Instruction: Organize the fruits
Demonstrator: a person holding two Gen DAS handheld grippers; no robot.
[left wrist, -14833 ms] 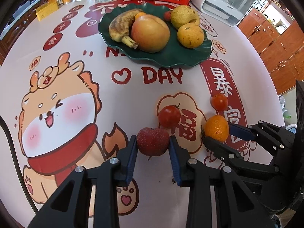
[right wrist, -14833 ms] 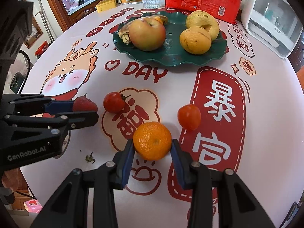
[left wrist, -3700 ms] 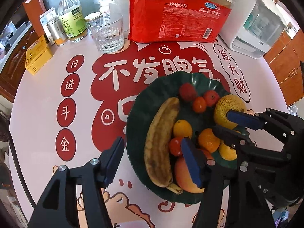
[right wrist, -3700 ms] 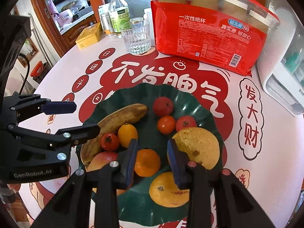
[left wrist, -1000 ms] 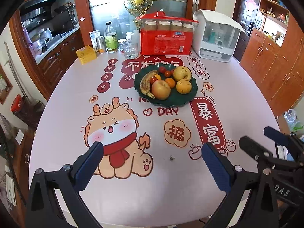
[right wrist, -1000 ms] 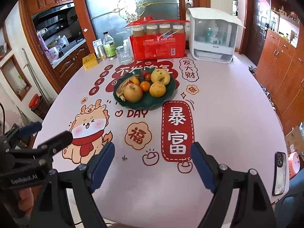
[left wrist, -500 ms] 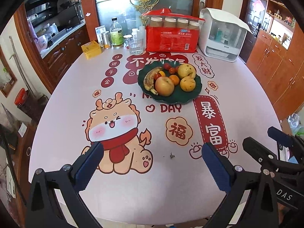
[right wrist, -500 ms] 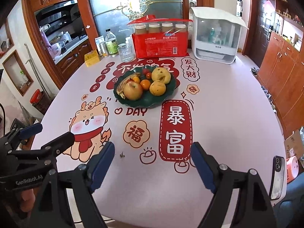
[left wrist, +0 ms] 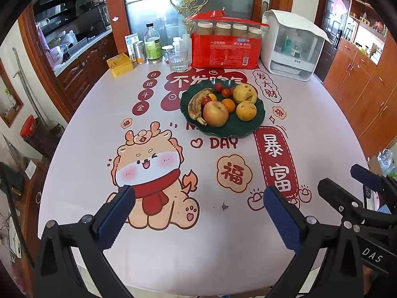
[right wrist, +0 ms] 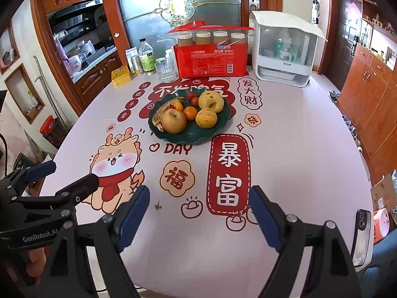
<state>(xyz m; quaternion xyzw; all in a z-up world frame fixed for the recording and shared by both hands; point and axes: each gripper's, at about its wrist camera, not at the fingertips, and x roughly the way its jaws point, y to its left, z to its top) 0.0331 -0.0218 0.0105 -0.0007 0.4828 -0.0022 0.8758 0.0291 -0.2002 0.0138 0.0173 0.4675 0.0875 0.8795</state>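
one green plate [left wrist: 255, 121] sits at the upper middle of the frame. on it: one banana [left wrist: 196, 104], one large apple [left wrist: 215, 113], two yellow pears [left wrist: 245, 93], two oranges [left wrist: 228, 104], and three small red fruits at the back plus one red tomato [left wrist: 205, 100] by the banana. behind it: one glass [left wrist: 177, 59], one red pack [left wrist: 224, 51].

Plate [left wrist: 258, 120]: stood on the table [left wrist: 322, 129], toward its far side.
In plate: banana [left wrist: 196, 104] at left, apple [left wrist: 215, 113] beside it, two pears [left wrist: 245, 110] at right, tomatoes [left wrist: 222, 90] behind.
Behind plate: glass [left wrist: 177, 59], cup package [left wrist: 225, 53].
Right of package: appliance [left wrist: 290, 46].
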